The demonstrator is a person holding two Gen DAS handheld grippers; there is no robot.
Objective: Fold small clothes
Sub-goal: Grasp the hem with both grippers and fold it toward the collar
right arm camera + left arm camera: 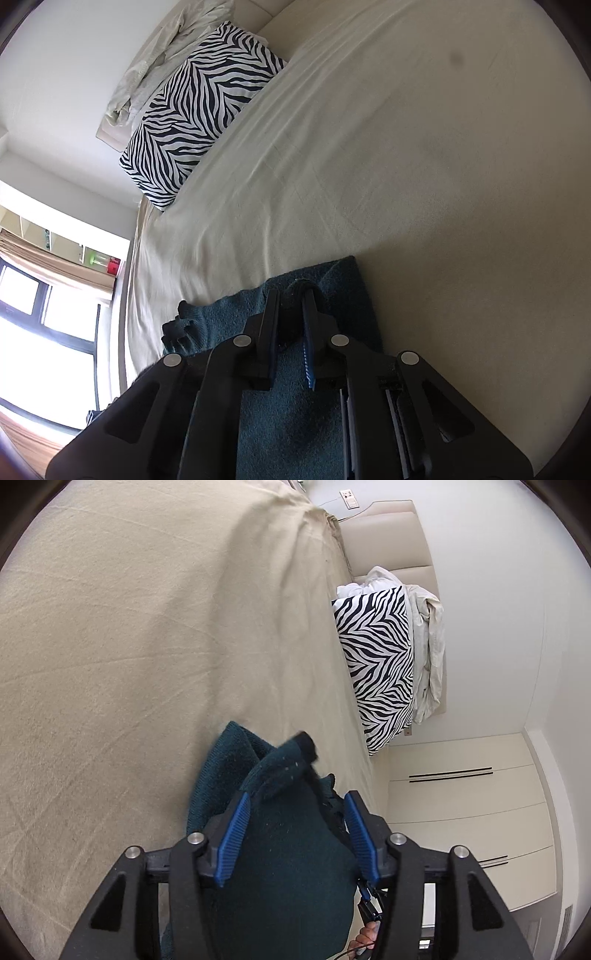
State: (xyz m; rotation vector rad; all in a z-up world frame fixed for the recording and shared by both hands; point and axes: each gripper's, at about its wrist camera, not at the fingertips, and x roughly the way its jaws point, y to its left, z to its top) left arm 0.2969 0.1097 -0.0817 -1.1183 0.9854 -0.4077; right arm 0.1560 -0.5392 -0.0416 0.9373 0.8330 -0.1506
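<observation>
near the front edge of the bed (110, 627), a small dark teal knitted garment (280, 849) is lying partly on the beige sheet and partly lifted, so the folding is looking only begun: one layer is sitting flat on the bed while another bunched part is being held above it, and no finished, squared fold is showing yet. smoothing and the remaining folds are probably still left to do.

the left gripper (295, 801) is pointing forward over the sheet with its blue pads (232, 838) standing wide apart; the cloth is bulging up between them, and it is hard to say whether the pads are actually pressing on it or merely sitting either side of it. the right gripper (291, 295) is angling down toward the bed, its jaws drawn narrow and pinching a dark rolled edge of the garment (340, 280), with the flat teal layer lying beneath it.

a zebra-striped pillow (199, 110) is resting at the far head end of the bed, well apart from the work.
</observation>
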